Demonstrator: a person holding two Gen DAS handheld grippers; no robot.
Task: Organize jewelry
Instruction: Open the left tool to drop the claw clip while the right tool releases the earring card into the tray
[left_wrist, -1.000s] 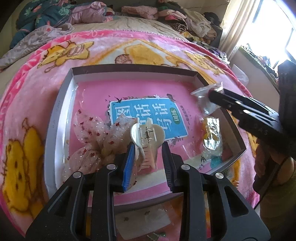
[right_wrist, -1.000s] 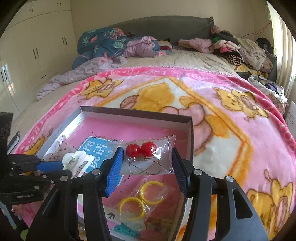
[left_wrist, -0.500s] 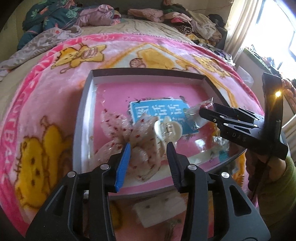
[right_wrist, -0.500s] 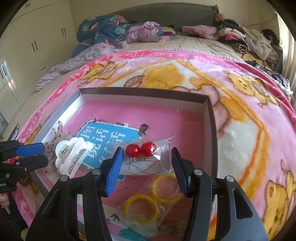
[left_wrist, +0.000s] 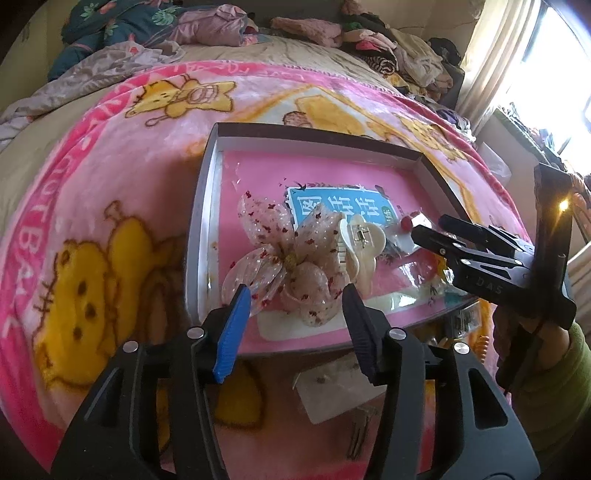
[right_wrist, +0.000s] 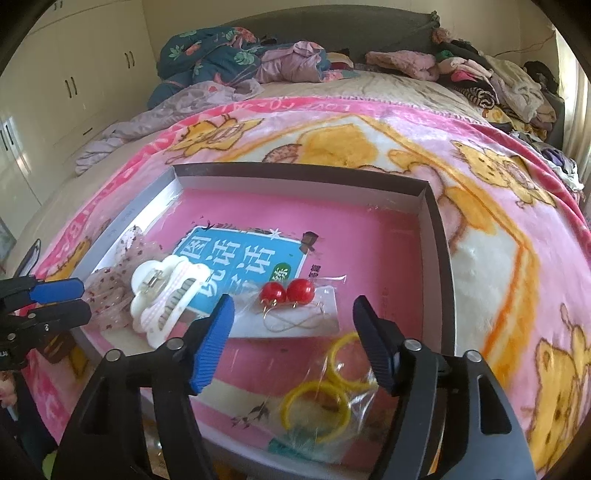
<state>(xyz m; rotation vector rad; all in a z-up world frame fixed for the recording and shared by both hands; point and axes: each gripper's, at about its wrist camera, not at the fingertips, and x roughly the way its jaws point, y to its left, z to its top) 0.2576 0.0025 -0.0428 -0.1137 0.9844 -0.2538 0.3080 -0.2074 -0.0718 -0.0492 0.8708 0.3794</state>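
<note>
In the grey box (right_wrist: 439, 236), a white hair claw (right_wrist: 166, 299) is seen lying just left of the bagged red earrings (right_wrist: 288, 291). The right gripper (right_wrist: 293, 325) and left gripper (left_wrist: 295, 306) are both opening, nothing pressed between their pads.

Both claws tilt downward with jaws opening: left claw (left_wrist: 293, 301), right claw (right_wrist: 293, 314), nothing gripped.

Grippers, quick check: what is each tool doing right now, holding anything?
Left tool: jaws opening, holding nothing; the hair clip and bow lie in the box.
Right tool: jaws opening, holding nothing; the earring bag lies free between them.
</note>
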